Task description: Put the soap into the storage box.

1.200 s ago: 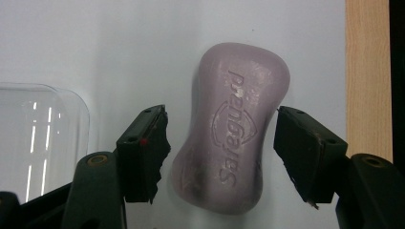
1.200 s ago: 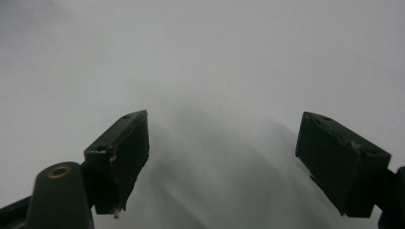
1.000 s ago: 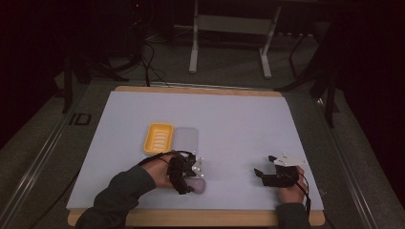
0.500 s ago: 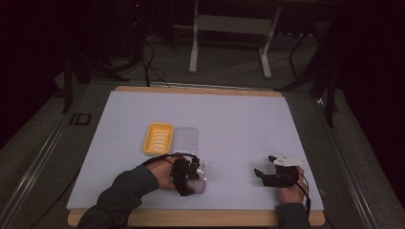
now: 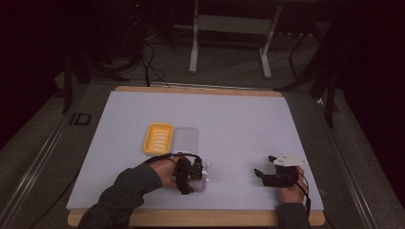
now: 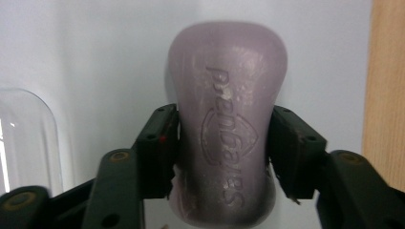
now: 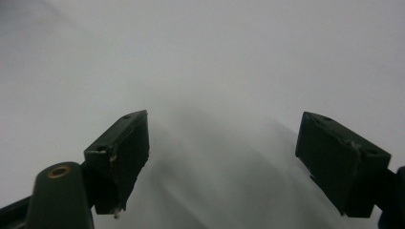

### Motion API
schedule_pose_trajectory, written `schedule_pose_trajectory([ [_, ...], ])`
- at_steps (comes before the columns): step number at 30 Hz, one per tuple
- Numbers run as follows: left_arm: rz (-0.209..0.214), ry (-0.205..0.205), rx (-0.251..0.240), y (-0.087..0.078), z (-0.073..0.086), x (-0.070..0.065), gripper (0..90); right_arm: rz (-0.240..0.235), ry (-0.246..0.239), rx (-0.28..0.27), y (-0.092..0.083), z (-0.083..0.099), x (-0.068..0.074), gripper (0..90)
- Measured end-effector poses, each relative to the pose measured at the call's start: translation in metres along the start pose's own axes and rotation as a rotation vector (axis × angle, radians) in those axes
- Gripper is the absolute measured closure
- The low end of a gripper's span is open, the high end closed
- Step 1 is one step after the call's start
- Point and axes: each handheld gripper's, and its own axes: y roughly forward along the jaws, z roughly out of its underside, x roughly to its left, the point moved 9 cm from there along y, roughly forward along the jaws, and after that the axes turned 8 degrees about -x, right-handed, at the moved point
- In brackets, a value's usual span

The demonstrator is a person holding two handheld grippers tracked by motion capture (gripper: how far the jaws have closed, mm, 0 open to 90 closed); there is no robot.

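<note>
Left gripper view: the left gripper (image 6: pixel 223 143) has just been closing, and its fingers (image 6: pixel 160 143) now press both sides of the lilac soap bar (image 6: pixel 227 119) lying on the bench (image 6: pixel 95 47). The right gripper (image 7: pixel 222 157) rests with fingers wide apart around nothing, well apart from the soap.

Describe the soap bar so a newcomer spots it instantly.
On the white table, look near the front edge, just this side of the yellow soap dish and its clear lid. The pale lilac soap bar sits between the left gripper pads, stamped with a brand name.
</note>
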Motion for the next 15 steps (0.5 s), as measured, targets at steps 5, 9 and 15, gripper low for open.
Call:
schedule_pose_trajectory([
  [5, 0.008, 0.003, 0.007, 0.0007, -0.0015, 0.0000, 47.1, -0.001, 0.000, 0.000, 0.0000, 0.0000, 0.0001, 18.4],
  [9, 0.008, 0.001, 0.007, 0.0006, -0.0019, 0.0001, 48.2, -0.001, 0.000, 0.001, 0.0001, 0.0001, 0.0001, 18.4],
  [15, 0.004, -0.014, 0.004, 0.0003, -0.0019, 0.0018, 48.7, -0.001, 0.000, 0.001, 0.0001, 0.0001, 0.0001, 18.5],
])
